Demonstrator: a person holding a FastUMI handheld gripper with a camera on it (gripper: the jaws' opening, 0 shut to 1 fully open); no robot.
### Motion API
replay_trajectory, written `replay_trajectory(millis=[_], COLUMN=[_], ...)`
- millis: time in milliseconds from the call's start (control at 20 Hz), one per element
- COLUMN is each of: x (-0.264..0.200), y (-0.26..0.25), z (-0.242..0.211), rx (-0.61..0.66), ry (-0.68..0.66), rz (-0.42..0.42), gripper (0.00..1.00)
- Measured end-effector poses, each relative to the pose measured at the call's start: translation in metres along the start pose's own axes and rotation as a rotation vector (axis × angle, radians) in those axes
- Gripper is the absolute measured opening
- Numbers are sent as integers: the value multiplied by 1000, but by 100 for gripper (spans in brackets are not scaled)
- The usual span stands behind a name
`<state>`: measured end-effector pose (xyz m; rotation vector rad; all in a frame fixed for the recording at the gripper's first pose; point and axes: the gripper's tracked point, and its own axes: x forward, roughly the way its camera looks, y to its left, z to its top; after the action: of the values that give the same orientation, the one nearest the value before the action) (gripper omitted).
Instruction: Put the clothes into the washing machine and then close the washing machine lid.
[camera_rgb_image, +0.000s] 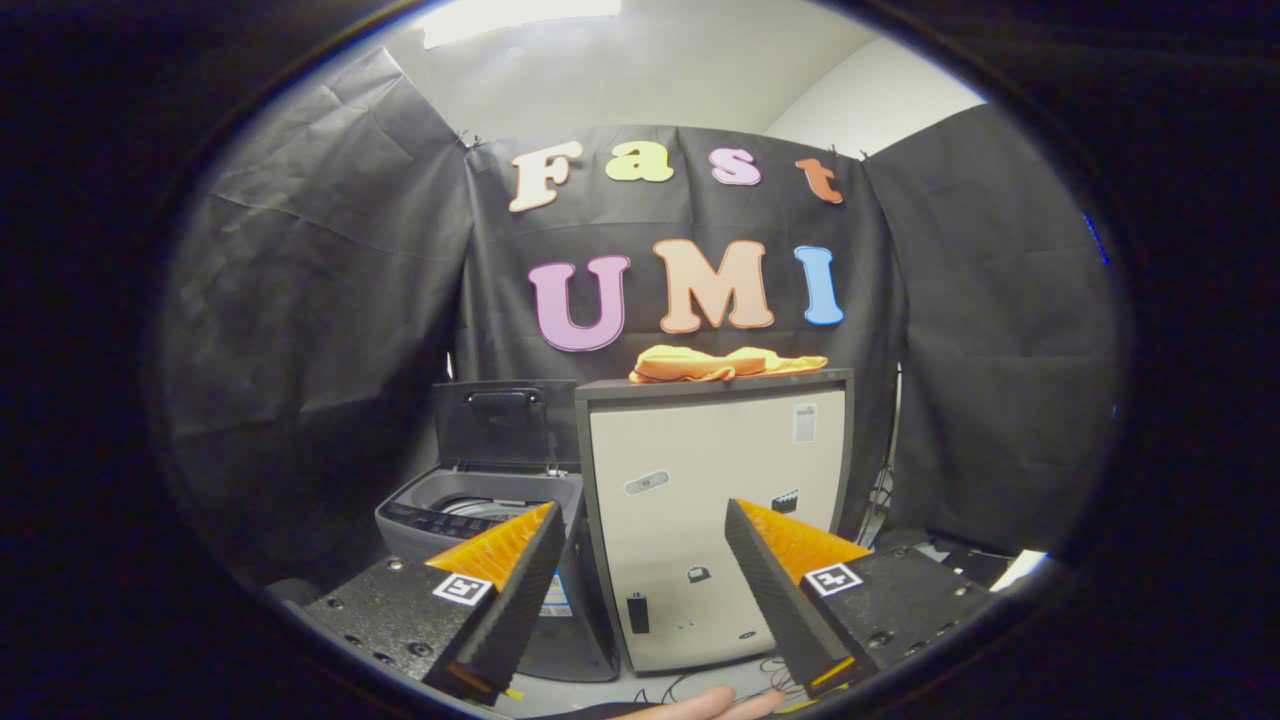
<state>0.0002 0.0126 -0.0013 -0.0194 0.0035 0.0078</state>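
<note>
Spread wide and empty, the tongs (640, 560) are held before a cabinet (715, 520) with unreadable stickers; orange clothes (725, 363) lie atop it, beyond them. Left, the washing machine (480, 500) is seen with lid (495, 422) raised.

A tall pale cabinet (715, 520) with a dark frame is seen straight ahead, beyond the gap between the fingers, its flat door faced toward the camera. Several small stickers (646, 483) are stuck on that door. Loose cables (690, 685) are seen on the floor at its foot, and more hang beside its far side.
</note>
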Motion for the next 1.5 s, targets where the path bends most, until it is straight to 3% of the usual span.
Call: replay_trajectory(millis=[750,1100,1500], x=[42,108,211], y=[-16,-24,-46], z=[12,40,113], rx=[-17,-58,-35], ry=[35,108,100], rz=[-71,-77,-112], gripper=[98,98,97])
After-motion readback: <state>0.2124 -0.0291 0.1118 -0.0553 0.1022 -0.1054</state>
